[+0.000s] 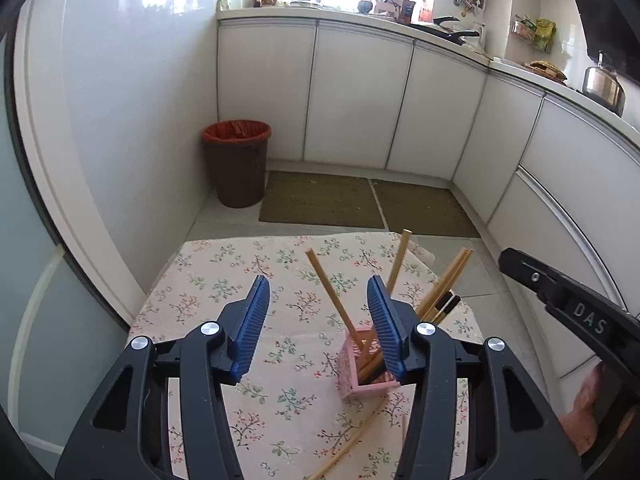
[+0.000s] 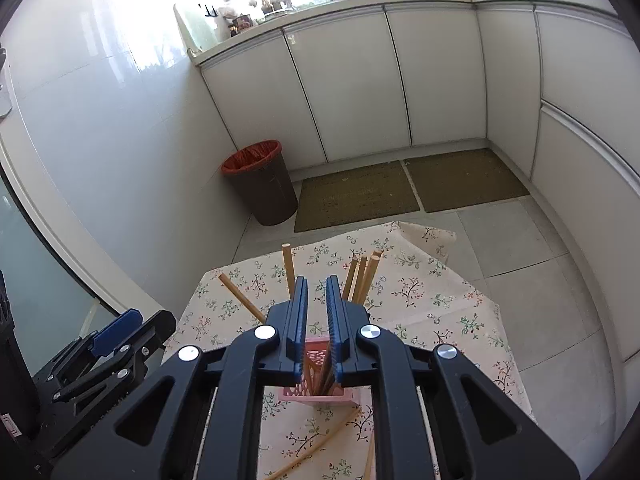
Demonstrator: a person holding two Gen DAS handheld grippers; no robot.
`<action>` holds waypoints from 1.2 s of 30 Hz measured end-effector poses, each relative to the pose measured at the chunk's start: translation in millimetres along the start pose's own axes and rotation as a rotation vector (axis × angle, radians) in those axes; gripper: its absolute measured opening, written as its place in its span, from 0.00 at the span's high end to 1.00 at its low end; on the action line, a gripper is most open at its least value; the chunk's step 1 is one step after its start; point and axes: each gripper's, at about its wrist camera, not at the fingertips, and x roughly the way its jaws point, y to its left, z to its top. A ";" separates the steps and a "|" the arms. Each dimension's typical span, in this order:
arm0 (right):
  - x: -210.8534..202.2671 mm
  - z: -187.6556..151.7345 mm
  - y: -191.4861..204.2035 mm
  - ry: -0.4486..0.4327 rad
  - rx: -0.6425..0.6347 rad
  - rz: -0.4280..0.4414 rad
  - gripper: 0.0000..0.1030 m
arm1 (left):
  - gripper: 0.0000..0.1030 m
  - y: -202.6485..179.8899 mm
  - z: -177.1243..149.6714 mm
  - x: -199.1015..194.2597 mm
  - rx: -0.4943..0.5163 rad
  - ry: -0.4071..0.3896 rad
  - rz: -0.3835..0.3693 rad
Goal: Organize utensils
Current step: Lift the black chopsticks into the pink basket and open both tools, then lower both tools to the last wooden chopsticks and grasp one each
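A pink perforated holder (image 1: 362, 376) stands on the floral tablecloth (image 1: 248, 264) with several wooden chopsticks (image 1: 330, 292) leaning out of it. Black-tipped chopsticks (image 1: 446, 306) stick out to its right. My left gripper (image 1: 318, 284) is open and empty, above and just left of the holder. My right gripper (image 2: 317, 284) hangs right over the holder (image 2: 316, 394), its jaws nearly closed with a narrow gap and nothing seen between them. Chopsticks (image 2: 362, 276) rise on both sides of it. Loose chopsticks (image 1: 348, 444) lie on the cloth in front of the holder and show in the right wrist view (image 2: 320, 446).
The small table stands on a tiled kitchen floor. A brown bin with a red liner (image 1: 237, 162) stands by the wall beyond it. Two green mats (image 1: 320, 198) lie before white cabinets (image 1: 356, 96). The right gripper's body (image 1: 568, 304) is at the right edge.
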 end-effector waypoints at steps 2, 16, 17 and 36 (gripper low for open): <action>-10.1 -0.6 -0.4 -0.018 -0.007 -0.007 0.87 | 0.52 -1.1 -0.6 -6.9 0.014 -0.021 0.021; -57.8 -25.7 -18.4 -0.033 0.041 -0.061 0.59 | 0.28 -10.4 -14.4 -50.5 0.052 -0.071 0.027; -59.7 -28.5 -18.3 -0.031 0.038 -0.065 0.58 | 0.28 -10.8 -15.8 -52.8 0.055 -0.075 0.031; -49.8 -77.4 -44.9 0.059 0.097 -0.095 0.08 | 0.07 -20.4 -35.9 -52.2 0.133 -0.026 0.048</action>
